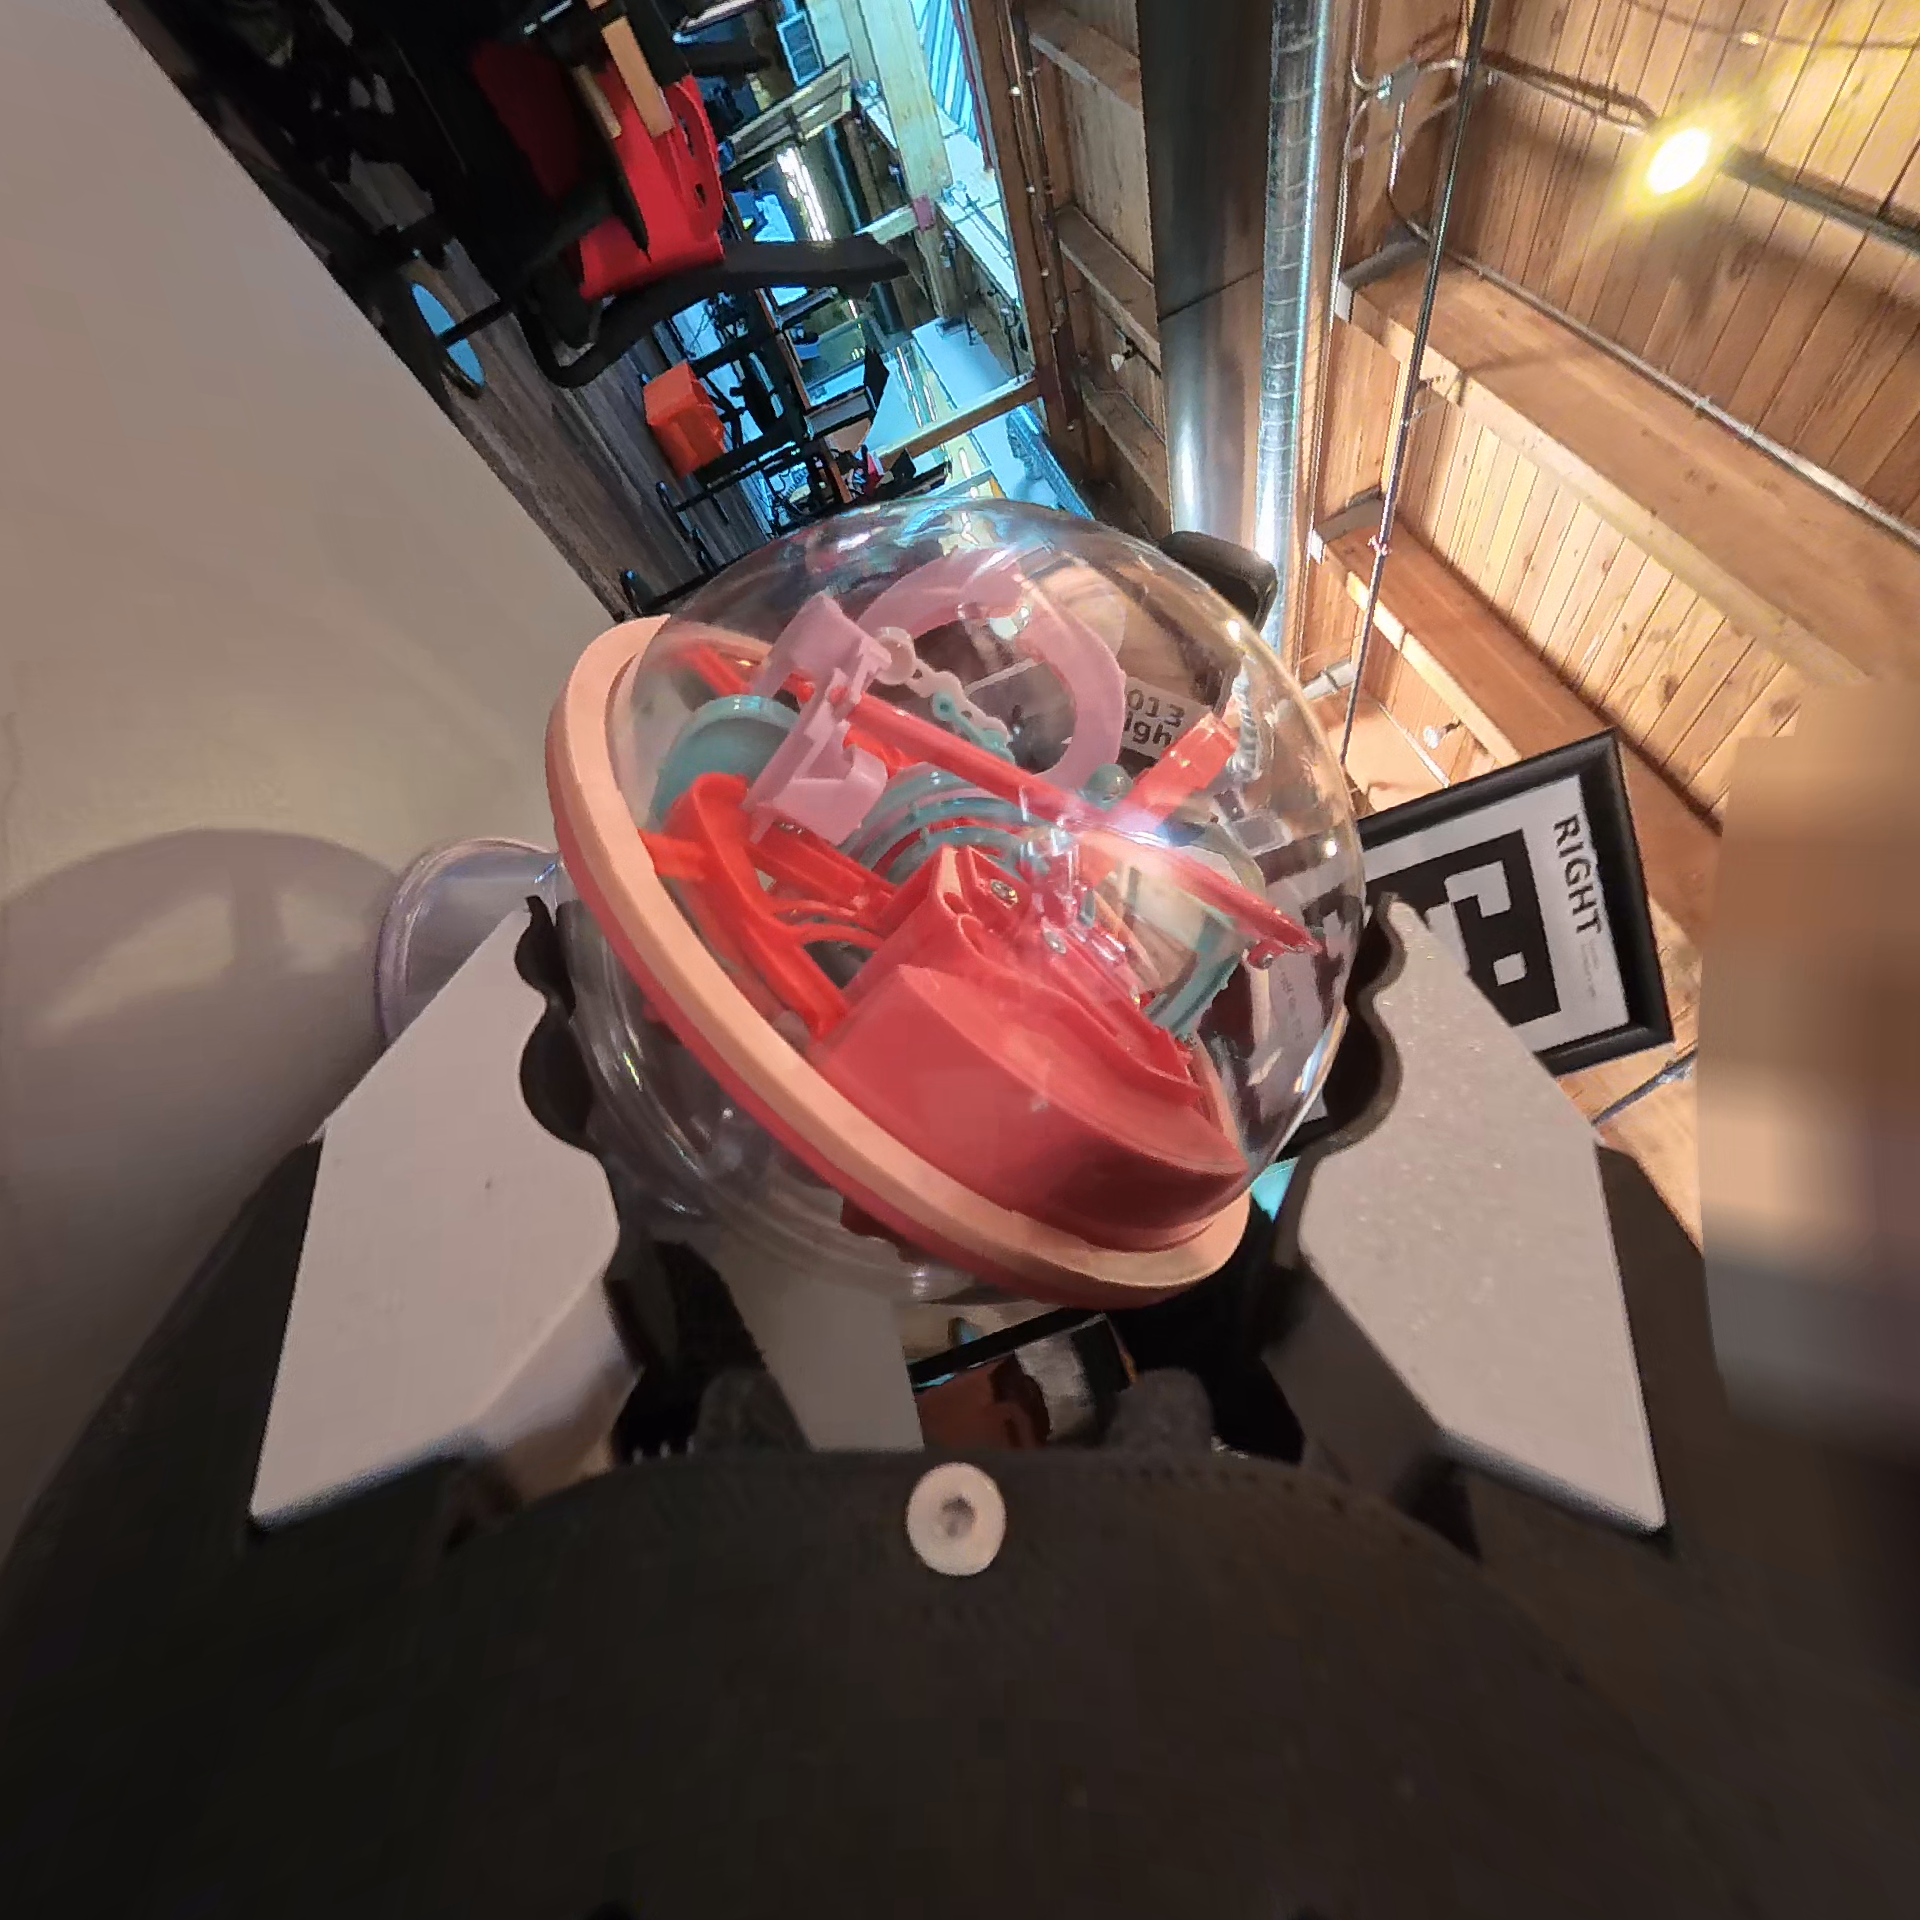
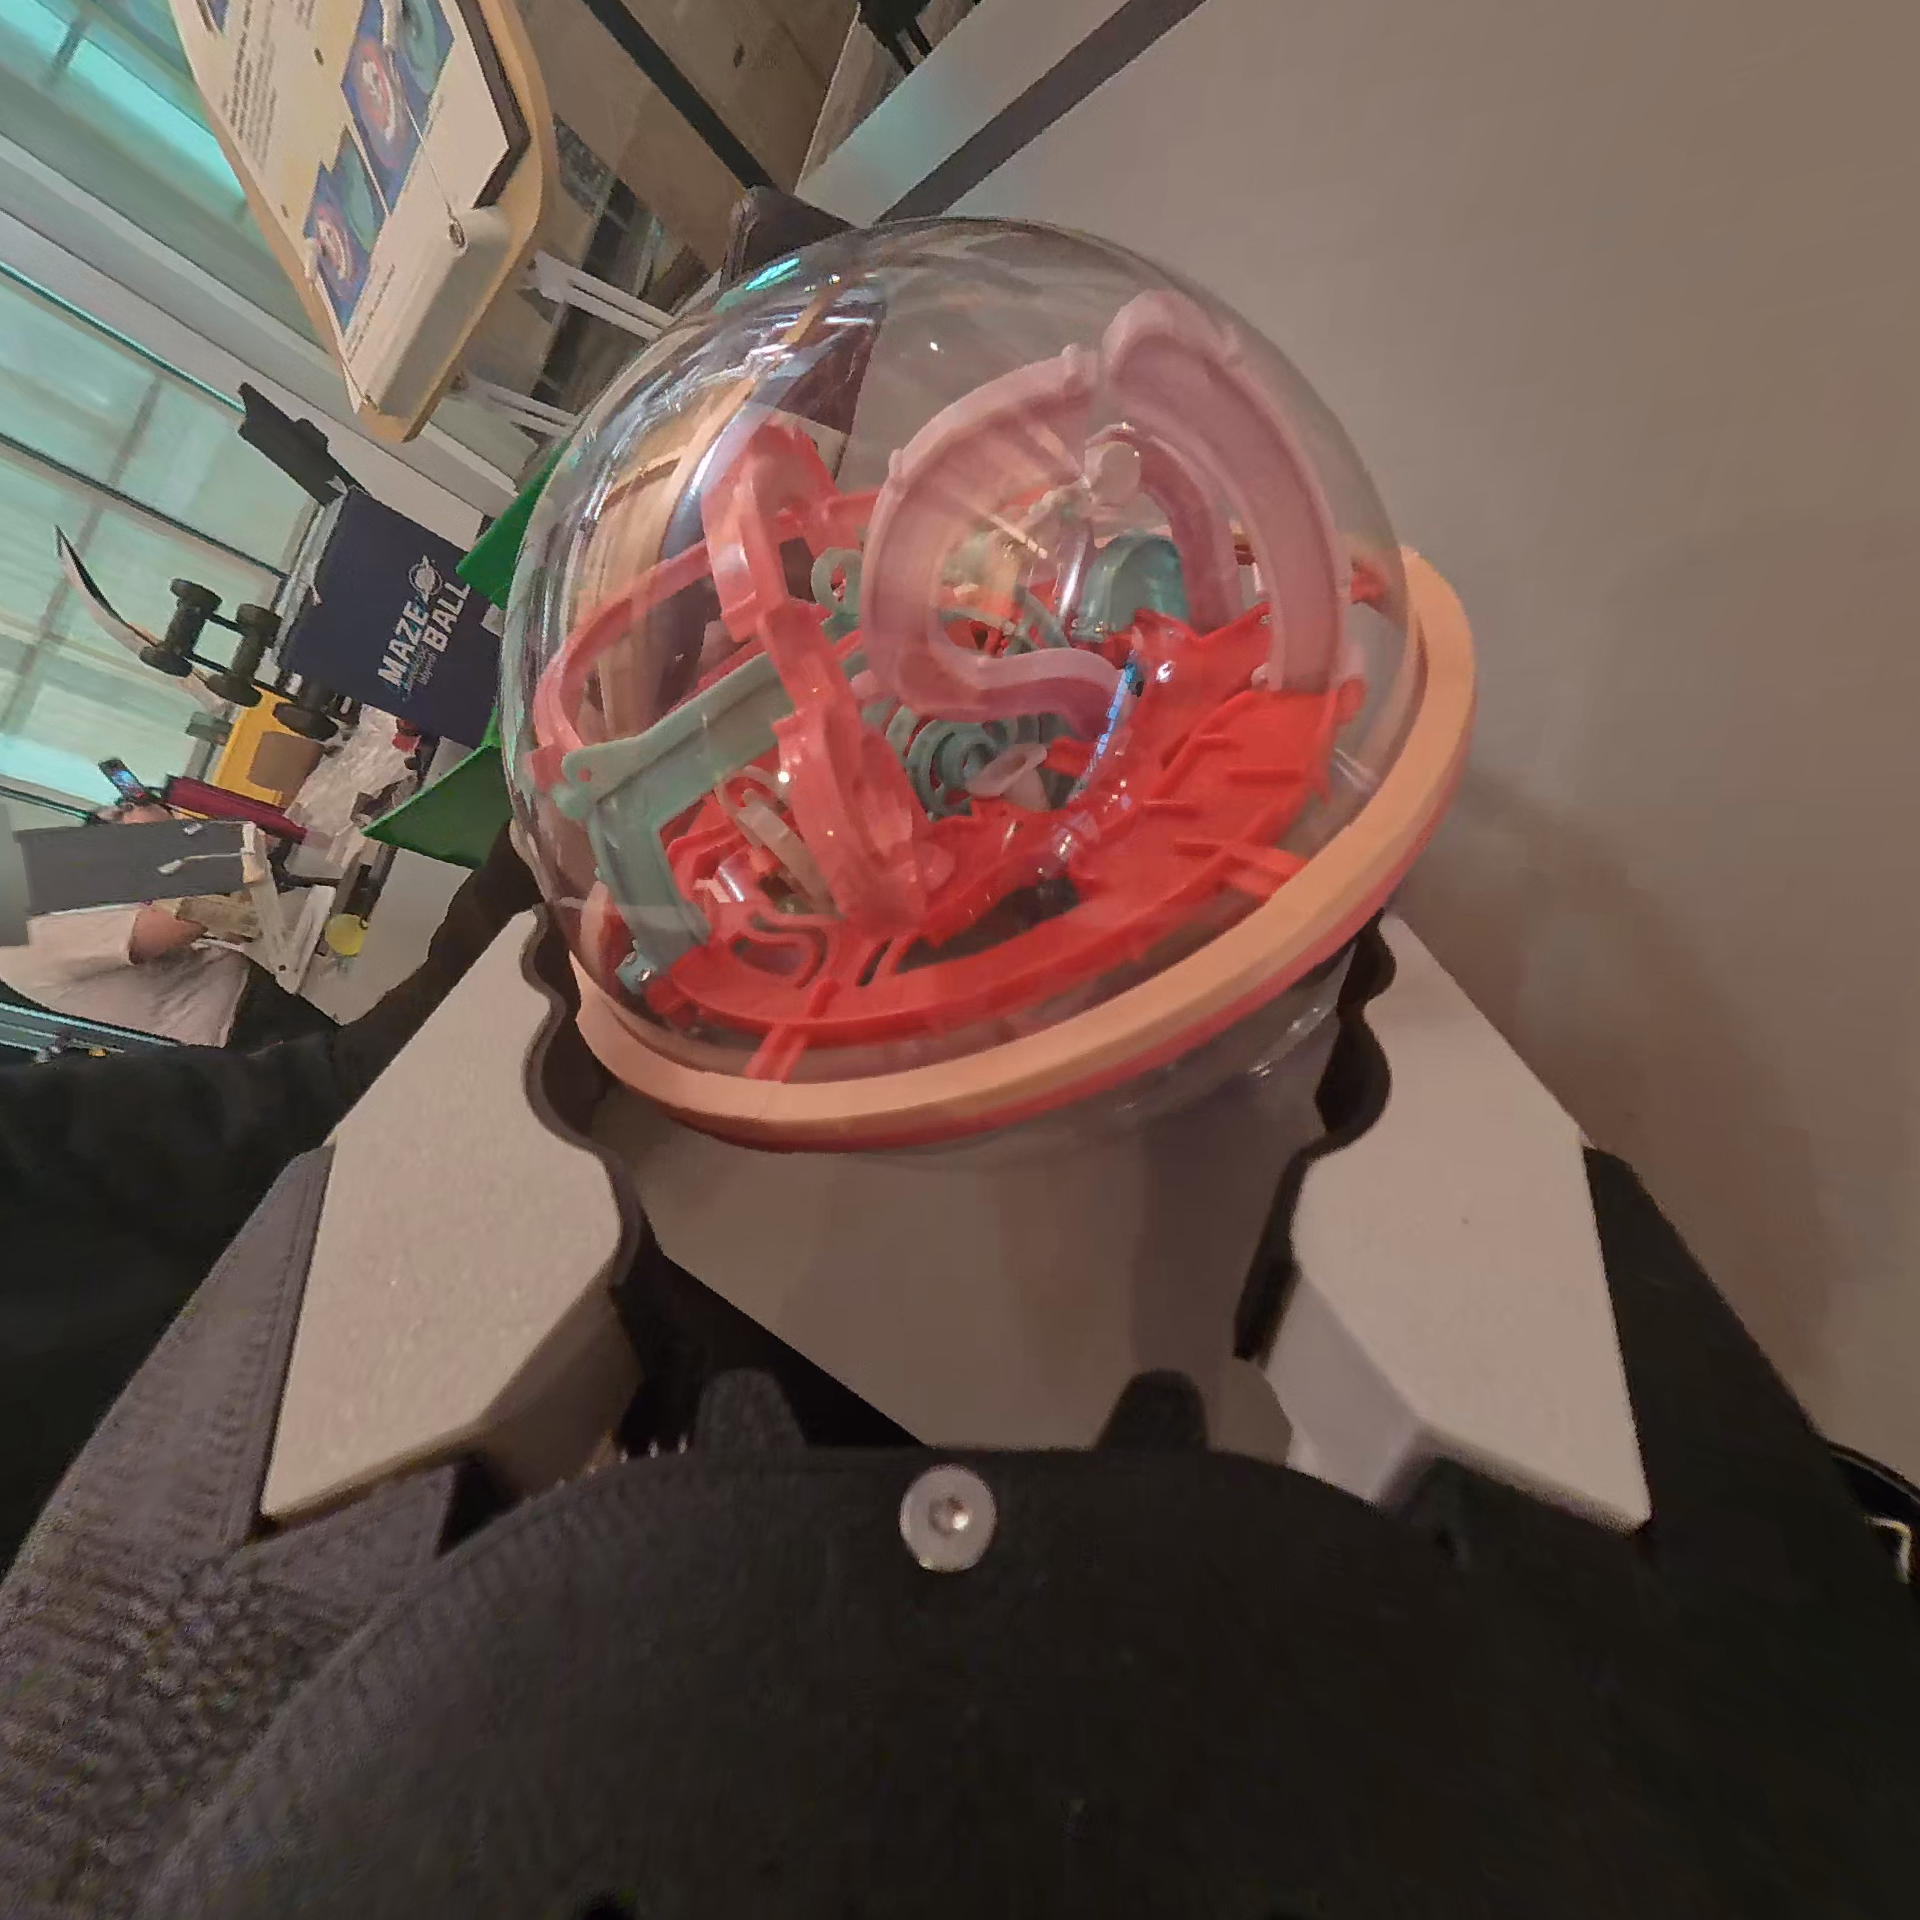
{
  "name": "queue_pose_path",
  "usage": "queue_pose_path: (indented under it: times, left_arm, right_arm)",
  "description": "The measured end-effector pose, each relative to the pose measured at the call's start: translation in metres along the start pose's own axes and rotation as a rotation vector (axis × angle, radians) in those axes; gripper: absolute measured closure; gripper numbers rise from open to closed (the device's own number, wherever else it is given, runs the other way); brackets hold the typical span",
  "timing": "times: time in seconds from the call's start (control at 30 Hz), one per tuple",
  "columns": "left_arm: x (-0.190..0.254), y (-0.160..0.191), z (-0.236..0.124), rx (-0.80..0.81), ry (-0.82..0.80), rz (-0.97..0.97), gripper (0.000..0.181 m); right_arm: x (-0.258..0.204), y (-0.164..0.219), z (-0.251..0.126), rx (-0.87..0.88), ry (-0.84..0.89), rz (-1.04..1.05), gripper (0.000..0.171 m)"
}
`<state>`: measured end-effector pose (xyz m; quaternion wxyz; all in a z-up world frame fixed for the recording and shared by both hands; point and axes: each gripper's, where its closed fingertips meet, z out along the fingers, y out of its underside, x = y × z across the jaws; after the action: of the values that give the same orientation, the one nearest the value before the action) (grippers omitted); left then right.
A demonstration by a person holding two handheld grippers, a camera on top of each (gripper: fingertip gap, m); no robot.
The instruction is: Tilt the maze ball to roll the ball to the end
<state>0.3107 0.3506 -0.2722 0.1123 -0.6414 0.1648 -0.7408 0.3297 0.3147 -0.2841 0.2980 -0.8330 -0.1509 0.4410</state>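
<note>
Clear plastic fills both wrist views: the maze ball (image 1: 951, 894) sits at frame centre, pinched from opposite sides by your left gripper (image 1: 956, 997) and your right gripper (image 2: 961, 1023), each pair of grey fingers (image 1: 457, 1122) closed against the sphere just below its cream equator ring (image 2: 1039, 1091). The ring runs slantwise in both views, so the sphere is held off level — you appear to be mid-tilt, steering rather than starting.

Left view shows the solid red block (image 1: 997, 1049) of track low in the dome, and, at right of frame, the tagged side of the other gripper showing beyond and partly through the dome. Right view gives what the left does not: the pink loop (image 2: 1122, 540), the flat red track (image 2: 1143, 810) and the teal ramp (image 2: 644, 800) laid open from above.

Neither view lets you pick out the small rolling ball with confidence — glare and overlapping rails hide it. Your next move likely calls for a slow, small roll of both wrists together, grip pressure unchanged, once you have found the ball.
</note>
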Motion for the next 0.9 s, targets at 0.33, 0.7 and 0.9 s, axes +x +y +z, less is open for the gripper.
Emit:
queue_pose_path:
  times: [0.33,0.7,0.9]
  left_arm:
    - [0.013,-0.005,0.003,0.014,-0.015,0.400,0.039]
    - [0.015,-0.002,0.005,0.014,0.002,0.493,0.039]
    - [0.016,-0.002,0.005,0.016,0.001,0.521,0.039]
  right_arm:
    - [0.006,0.016,0.006,0.002,0.046,-0.258,0.031]
    - [0.010,0.017,0.005,0.011,0.072,-0.337,0.031]
    - [0.011,0.018,0.005,0.009,0.076,-0.354,0.031]
